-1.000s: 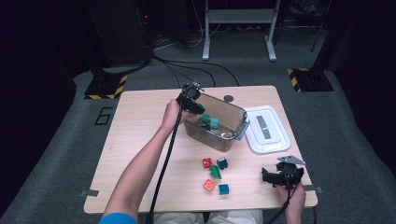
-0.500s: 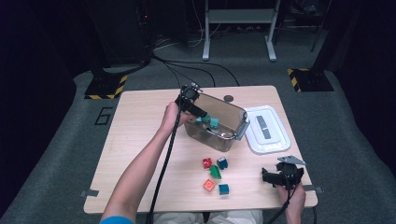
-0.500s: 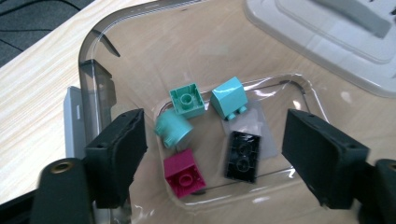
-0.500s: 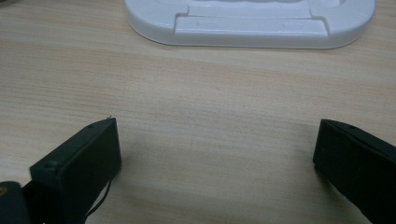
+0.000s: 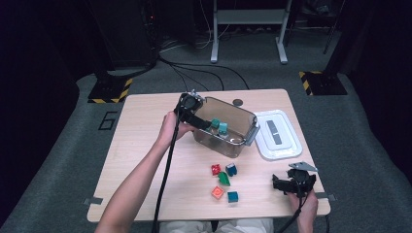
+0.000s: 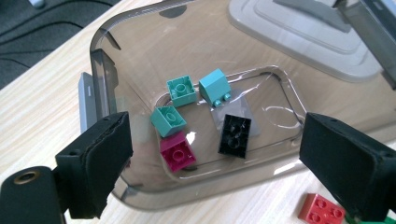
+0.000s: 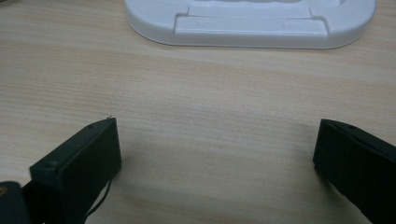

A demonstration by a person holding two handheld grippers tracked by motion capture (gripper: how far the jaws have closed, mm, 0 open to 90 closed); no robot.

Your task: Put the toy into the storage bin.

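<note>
Smoky clear plastic bin (image 6: 100, 70) on wooden tabletop (image 5: 141, 145) holds three teal bricks (image 6: 181, 90), one magenta (image 6: 177, 152), one black (image 6: 236, 134). Left claw (image 6: 212, 163) above the bin rim, jaws just opening, empty. Right claw (image 7: 217, 163) wide open, empty, near smooth white lid (image 7: 252, 21).

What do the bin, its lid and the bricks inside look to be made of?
Bin: smoky clear plastic, glossy; the table grain shows through its walls. Lid: opaque white plastic, smooth, probably moulded. Teal bricks, magenta brick and black brick: hard shiny plastic with studs.
</note>
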